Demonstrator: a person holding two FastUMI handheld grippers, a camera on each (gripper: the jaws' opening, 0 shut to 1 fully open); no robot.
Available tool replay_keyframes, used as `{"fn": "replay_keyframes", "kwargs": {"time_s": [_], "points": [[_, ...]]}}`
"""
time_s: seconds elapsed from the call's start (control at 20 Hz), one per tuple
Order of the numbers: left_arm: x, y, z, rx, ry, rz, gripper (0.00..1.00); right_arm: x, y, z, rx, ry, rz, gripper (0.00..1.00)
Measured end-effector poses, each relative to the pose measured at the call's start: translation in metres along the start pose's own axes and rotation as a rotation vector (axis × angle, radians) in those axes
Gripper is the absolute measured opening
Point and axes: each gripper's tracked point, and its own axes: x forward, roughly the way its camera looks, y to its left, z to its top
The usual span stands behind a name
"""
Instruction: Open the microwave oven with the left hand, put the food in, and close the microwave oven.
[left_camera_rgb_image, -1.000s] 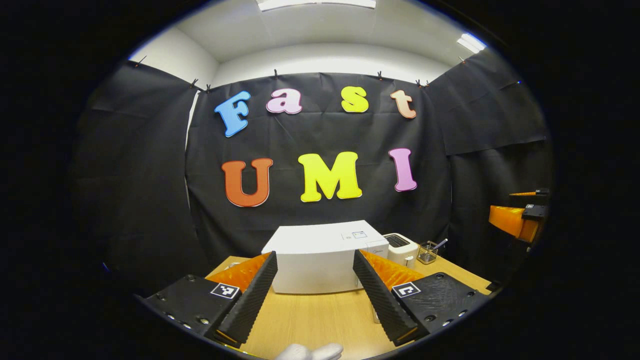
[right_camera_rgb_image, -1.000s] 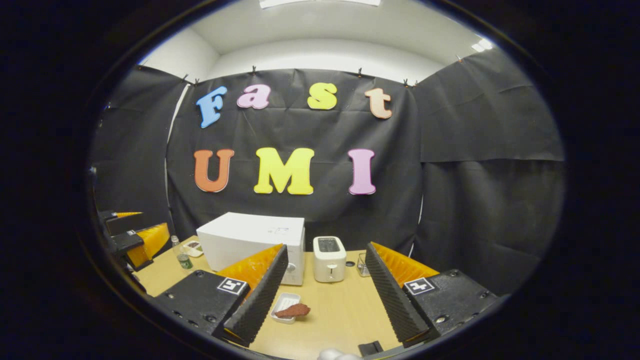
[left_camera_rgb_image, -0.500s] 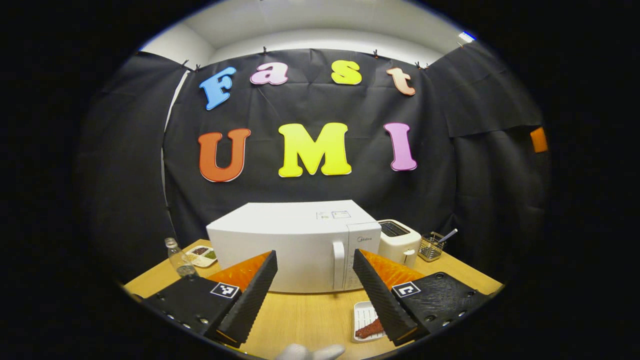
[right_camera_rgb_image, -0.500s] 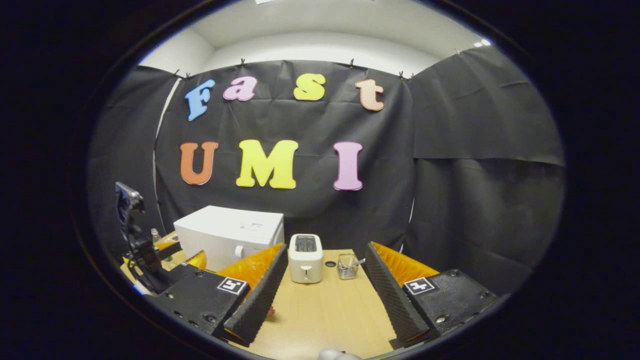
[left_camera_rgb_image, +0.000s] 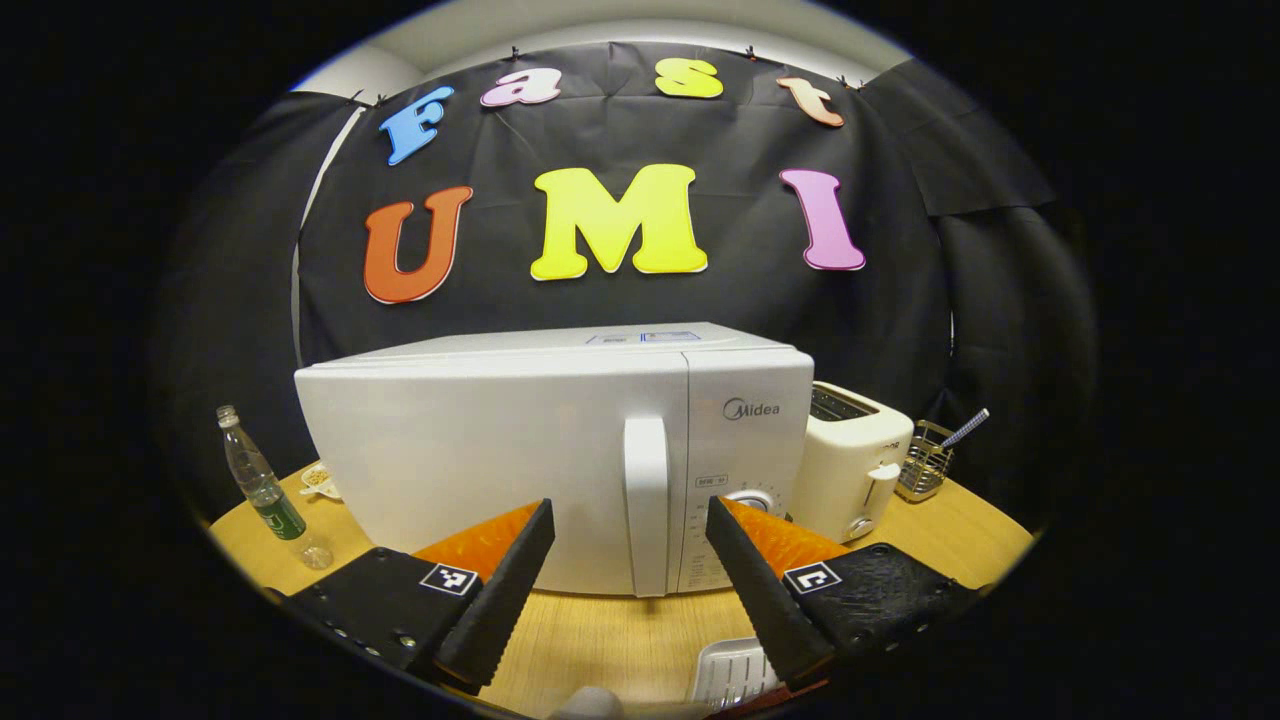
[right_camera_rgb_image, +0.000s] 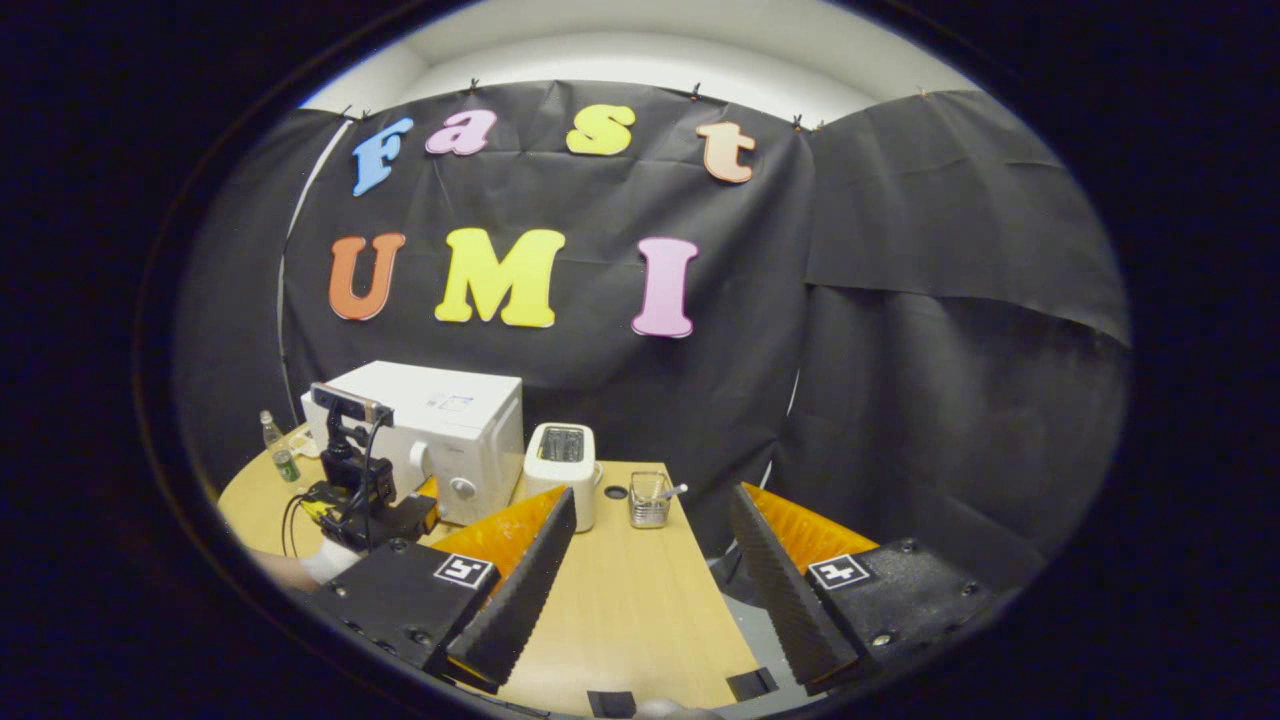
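Facing the closed microwave (left_camera_rgb_image: 555, 450) on the table (left_camera_rgb_image: 600, 640), the left gripper (left_camera_rgb_image: 622, 580) hung wide open and empty, its upright door handle (left_camera_rgb_image: 648, 505) dead ahead between its fingers, untouched.

Microwave (left_camera_rgb_image: 500, 460), just ahead of the left gripper (left_camera_rgb_image: 625, 590), looked like smooth white plastic w/ a slight sheen; the toaster (left_camera_rgb_image: 850, 460) to its right was glossy cream plastic, and the basket (left_camera_rgb_image: 922, 463) beyond was thin wire mesh, prob. metal. Table (right_camera_rgb_image: 630, 610) under the right gripper (right_camera_rgb_image: 650, 590) had a matt, light wood-grain top, and the bottle (left_camera_rgb_image: 262, 486) off to the left gripper's left was clear plastic. Finger pads (left_camera_rgb_image: 500, 590) were matt black, ribbed, rubber-like, backed by translucent orange plastic; the tray (left_camera_rgb_image: 735, 672) between and below them was white ridged plastic.
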Motion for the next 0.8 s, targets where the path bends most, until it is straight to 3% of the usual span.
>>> {"fn": "replay_keyframes", "kwargs": {"time_s": [0.2, 0.3, 0.4, 0.45, 0.8], "points": [[0.013, -0.001, -0.001, 0.008, -0.006, 0.006, 0.9, 0.005, -0.002, -0.01, 0.0, 0.028, -0.004, 0.99], [0.02, 0.0, -0.001, 0.035, -0.015, 0.013, 0.8, 0.007, -0.002, -0.011, 0.0, 0.03, -0.002, 0.99], [0.026, -0.01, -0.004, 0.024, -0.014, -0.025, 0.38, 0.009, -0.002, -0.011, -0.006, 0.028, -0.003, 1.0], [0.022, -0.01, -0.001, 0.024, -0.02, -0.024, 0.3, 0.009, 0.0, -0.01, -0.011, 0.026, -0.002, 0.99], [0.022, -0.007, -0.005, 0.0, 0.007, -0.033, 0.16, 0.008, 0.005, -0.011, -0.024, 0.039, 0.008, 1.0]]}}
